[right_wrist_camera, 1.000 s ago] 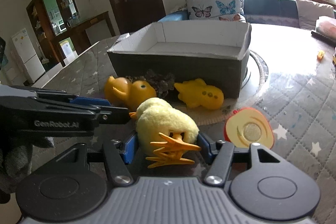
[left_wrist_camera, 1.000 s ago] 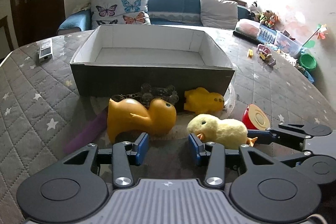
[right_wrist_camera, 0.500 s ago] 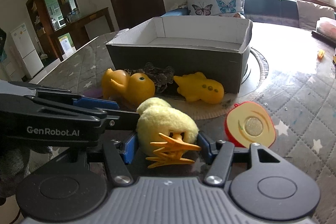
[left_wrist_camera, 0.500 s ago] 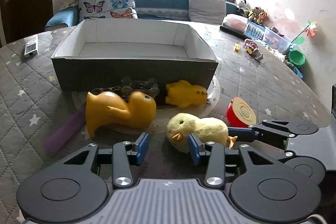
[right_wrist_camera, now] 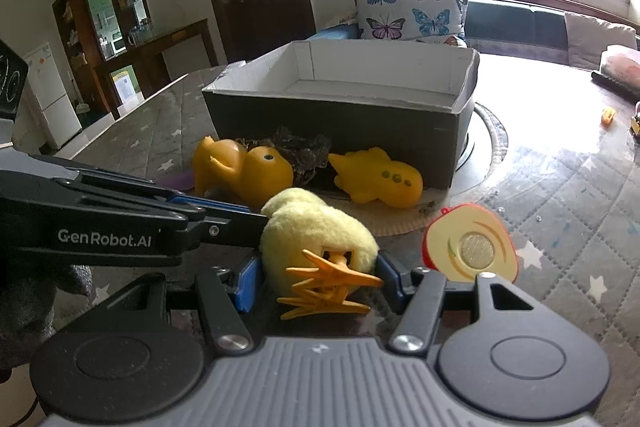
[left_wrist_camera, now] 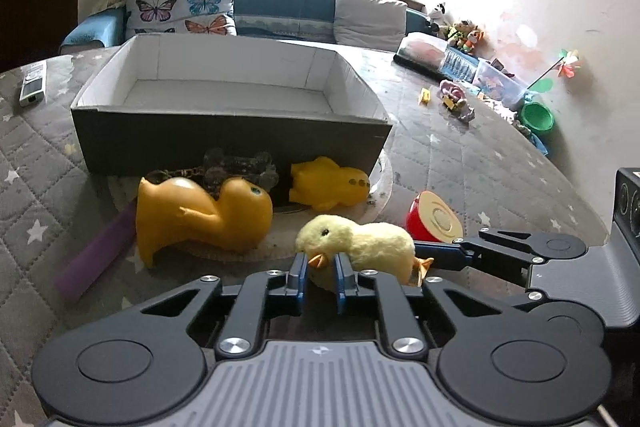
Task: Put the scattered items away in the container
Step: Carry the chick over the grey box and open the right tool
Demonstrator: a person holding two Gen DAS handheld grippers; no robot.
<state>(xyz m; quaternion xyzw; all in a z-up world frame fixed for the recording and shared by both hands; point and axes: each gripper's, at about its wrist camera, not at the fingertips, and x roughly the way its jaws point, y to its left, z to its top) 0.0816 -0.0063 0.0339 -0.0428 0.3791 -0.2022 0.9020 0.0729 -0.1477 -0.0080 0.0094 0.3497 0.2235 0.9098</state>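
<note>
Both grippers — left gripper [left_wrist_camera: 320, 269], right gripper [right_wrist_camera: 316, 277] — clasp chick [left_wrist_camera: 356, 245].

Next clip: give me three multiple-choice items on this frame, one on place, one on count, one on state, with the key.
1. Where is the yellow fish toy?
A. inside the box
B. on the table against the box's front wall
C. in the left claw

2. How many toys lie inside the box?
A. none
B. one
C. three

3. What does the right claw do?
A. hangs open over the box
B. grips the plush chick
C. grips the red toy

Key: B, it lies at the foot of the wall; A, the visible white floor is bare; B, blue pads press both flanks of the chick.
</note>
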